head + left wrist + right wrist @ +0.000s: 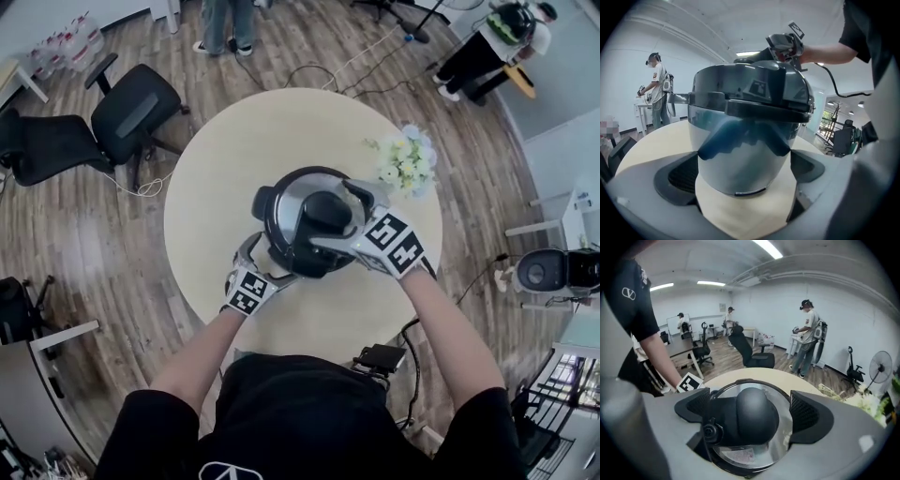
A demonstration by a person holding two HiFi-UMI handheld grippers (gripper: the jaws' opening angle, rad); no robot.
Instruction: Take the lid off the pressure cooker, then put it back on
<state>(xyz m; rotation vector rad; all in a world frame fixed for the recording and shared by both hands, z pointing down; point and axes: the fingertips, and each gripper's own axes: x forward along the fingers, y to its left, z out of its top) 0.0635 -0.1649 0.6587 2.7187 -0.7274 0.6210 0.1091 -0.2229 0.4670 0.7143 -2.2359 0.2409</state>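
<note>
The pressure cooker (pixel 281 234) stands in the middle of the round table (pixel 216 178), its steel lid (pixel 292 195) on and a black knob (pixel 325 208) on top. My right gripper (pixel 343 221) hangs over the lid. In the right gripper view its jaws stand open on either side of the knob (pixel 757 416), with a small gap at each pad. My left gripper (pixel 265 263) is open at the cooker's near left side. In the left gripper view the steel body (pixel 750 154) fills the space ahead of the pads (pixel 679 176), close to their tips.
White flowers (pixel 408 161) lie on the table just beyond the cooker to the right. A black device (pixel 380 358) sits at the near table edge. Office chairs (pixel 131 112) stand to the left, a second cooker (pixel 548 270) to the right, and people stand farther off.
</note>
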